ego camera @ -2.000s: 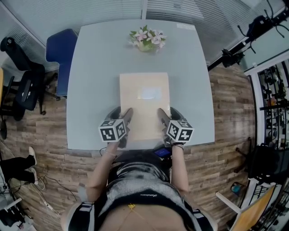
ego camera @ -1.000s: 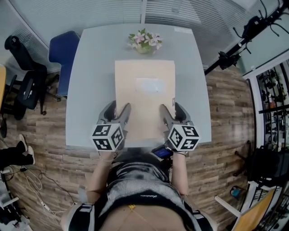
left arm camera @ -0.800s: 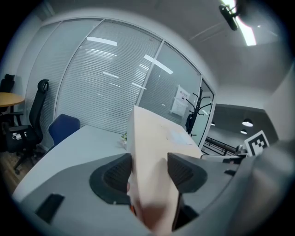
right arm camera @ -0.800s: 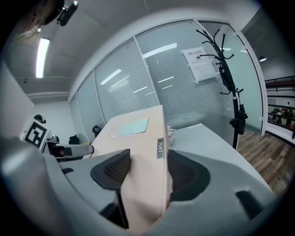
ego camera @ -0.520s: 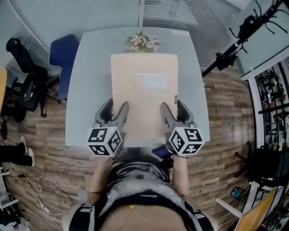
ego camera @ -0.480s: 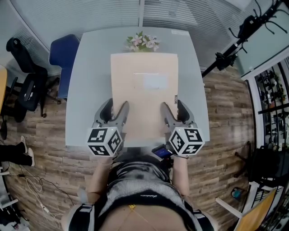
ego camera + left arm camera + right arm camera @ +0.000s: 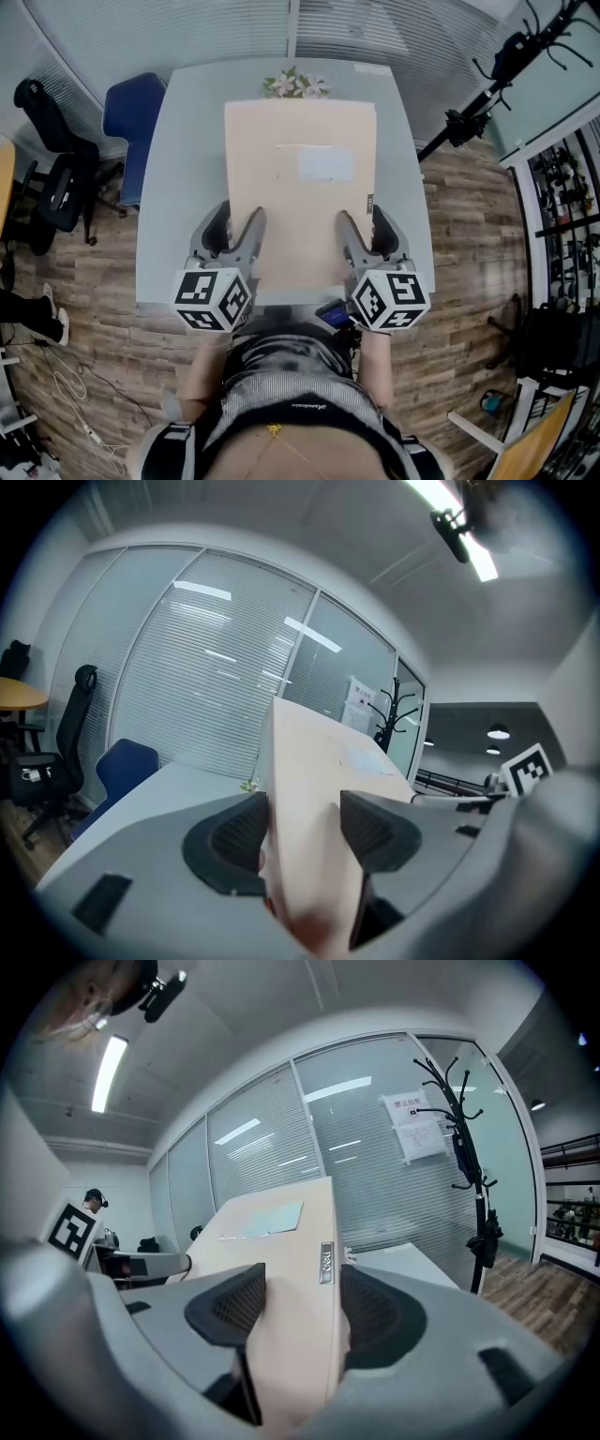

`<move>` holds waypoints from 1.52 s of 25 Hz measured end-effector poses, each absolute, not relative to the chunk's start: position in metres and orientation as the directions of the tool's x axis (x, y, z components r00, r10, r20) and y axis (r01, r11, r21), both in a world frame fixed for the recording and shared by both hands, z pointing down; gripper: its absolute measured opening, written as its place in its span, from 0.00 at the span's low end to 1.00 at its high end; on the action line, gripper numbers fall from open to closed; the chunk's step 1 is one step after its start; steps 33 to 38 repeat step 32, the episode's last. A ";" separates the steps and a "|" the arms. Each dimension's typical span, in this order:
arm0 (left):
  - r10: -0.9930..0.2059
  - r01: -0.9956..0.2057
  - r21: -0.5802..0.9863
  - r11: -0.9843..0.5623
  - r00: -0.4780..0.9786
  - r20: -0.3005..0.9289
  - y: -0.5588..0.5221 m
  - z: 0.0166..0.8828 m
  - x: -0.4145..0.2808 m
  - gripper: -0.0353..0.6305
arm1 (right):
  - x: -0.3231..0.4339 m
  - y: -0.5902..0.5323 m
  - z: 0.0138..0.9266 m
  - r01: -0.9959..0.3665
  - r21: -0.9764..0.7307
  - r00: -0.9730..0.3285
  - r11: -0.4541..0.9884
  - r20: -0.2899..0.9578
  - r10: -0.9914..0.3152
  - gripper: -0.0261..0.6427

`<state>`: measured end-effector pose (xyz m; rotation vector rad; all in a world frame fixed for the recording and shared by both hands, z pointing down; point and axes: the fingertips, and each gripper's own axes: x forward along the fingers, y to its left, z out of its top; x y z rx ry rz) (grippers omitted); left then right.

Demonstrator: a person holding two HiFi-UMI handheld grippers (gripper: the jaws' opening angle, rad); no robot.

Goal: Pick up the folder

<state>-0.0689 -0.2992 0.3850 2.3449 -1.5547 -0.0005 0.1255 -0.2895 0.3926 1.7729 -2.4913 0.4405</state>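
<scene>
Folder: beige, broad face up, held above the grey tabletop at the centre of the head view; a pale label patch sits on its top face and a small tag on its 3 o'clock edge.
Left tongs: clamped on the folder's 9 o'clock edge near the 7 o'clock corner, a ribbed pad pressed on each face.
Right tongs: clamped the same way on the 3 o'clock edge near the 5 o'clock corner, just beside the tag.
Flowers: at 12 o'clock, showing past the folder's far edge.
Blue chair: at 10 o'clock, beside the tabletop.
Black stand: at 2 o'clock, over the wood floor.
</scene>
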 end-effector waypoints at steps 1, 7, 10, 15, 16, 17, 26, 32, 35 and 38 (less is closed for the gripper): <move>-0.897 -0.896 0.269 -0.353 0.406 0.176 -0.299 0.384 -0.069 0.41 | 0.125 -0.289 0.392 -0.933 -0.198 -0.339 0.301 0.203 -0.918 0.42; -0.899 -0.897 0.269 -0.352 0.404 0.170 -0.298 0.382 -0.074 0.41 | 0.121 -0.287 0.388 -0.935 -0.188 -0.337 0.302 0.199 -0.920 0.41; -0.899 -0.896 0.269 -0.352 0.404 0.167 -0.299 0.381 -0.076 0.41 | 0.119 -0.288 0.387 -0.936 -0.184 -0.335 0.301 0.197 -0.921 0.41; -0.899 -0.896 0.271 -0.353 0.405 0.168 -0.301 0.381 -0.078 0.41 | 0.116 -0.289 0.387 -0.936 -0.182 -0.335 0.301 0.200 -0.921 0.41; -0.899 -0.896 0.271 -0.353 0.405 0.168 -0.301 0.381 -0.079 0.41 | 0.116 -0.289 0.387 -0.936 -0.183 -0.334 0.300 0.201 -0.921 0.41; -0.899 -0.896 0.271 -0.353 0.405 0.168 -0.301 0.381 -0.080 0.41 | 0.115 -0.289 0.387 -0.936 -0.183 -0.334 0.299 0.202 -0.921 0.41; -0.900 -0.896 0.275 -0.348 0.402 0.169 -0.304 0.382 -0.085 0.41 | 0.110 -0.290 0.386 -0.939 -0.172 -0.329 0.297 0.201 -0.923 0.40; -0.900 -0.896 0.278 -0.346 0.401 0.172 -0.306 0.386 -0.087 0.41 | 0.108 -0.292 0.389 -0.941 -0.171 -0.325 0.293 0.207 -0.923 0.40; -0.900 -0.896 0.278 -0.346 0.401 0.172 -0.306 0.386 -0.087 0.41 | 0.108 -0.292 0.389 -0.941 -0.171 -0.325 0.293 0.207 -0.923 0.40; -0.900 -0.896 0.278 -0.346 0.401 0.172 -0.306 0.386 -0.087 0.41 | 0.108 -0.292 0.389 -0.941 -0.171 -0.325 0.293 0.207 -0.923 0.40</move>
